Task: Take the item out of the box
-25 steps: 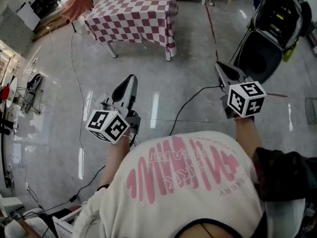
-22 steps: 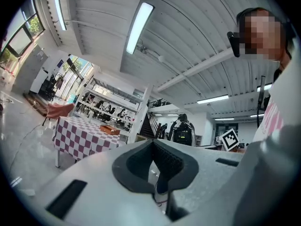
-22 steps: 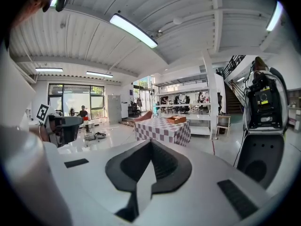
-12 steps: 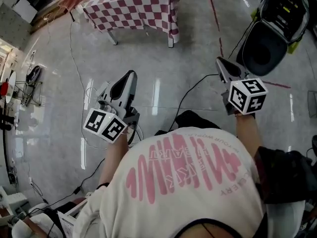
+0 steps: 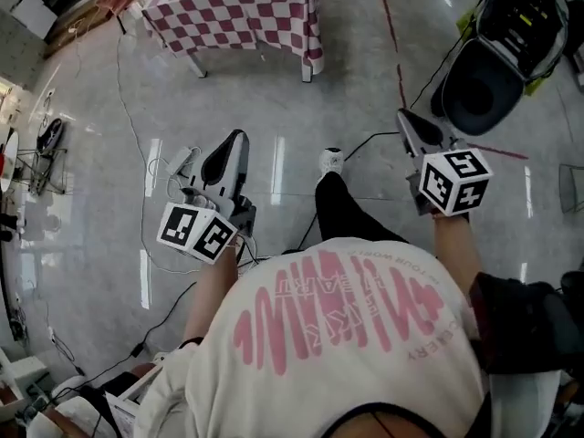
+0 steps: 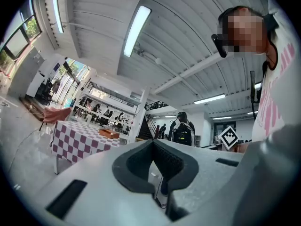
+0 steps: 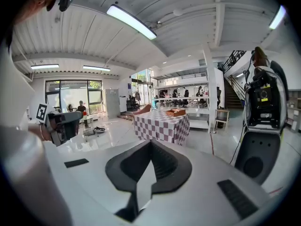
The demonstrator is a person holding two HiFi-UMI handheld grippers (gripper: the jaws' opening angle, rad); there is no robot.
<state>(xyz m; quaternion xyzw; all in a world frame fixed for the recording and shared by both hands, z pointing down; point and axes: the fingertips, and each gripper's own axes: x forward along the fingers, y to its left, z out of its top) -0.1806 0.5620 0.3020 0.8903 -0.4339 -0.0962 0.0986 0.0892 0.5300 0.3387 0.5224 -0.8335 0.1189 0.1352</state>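
A brown box (image 7: 175, 112) lies on a red-and-white checkered table (image 5: 239, 9) across the floor; the left gripper view shows the box (image 6: 109, 133) too. The head view cuts the box off. My left gripper (image 5: 239, 140) is held in the air over the grey floor, well short of the table, its jaws shut with nothing between them. My right gripper (image 5: 402, 118) hangs at the same height to the right, also shut and empty. In each gripper view the black pads (image 7: 160, 161) meet at the tip.
A tall black machine (image 5: 506, 35) stands at the right. Cables (image 5: 137, 144) trail over the glossy floor by a power strip (image 5: 181, 160). The person's leg and white shoe (image 5: 331, 161) reach forward between the grippers. Shelving (image 7: 181, 93) stands behind the table.
The table has slid up toward the top edge and the box has left the head view. A leg and shoe have stepped forward. Both grippers stay shut and empty.
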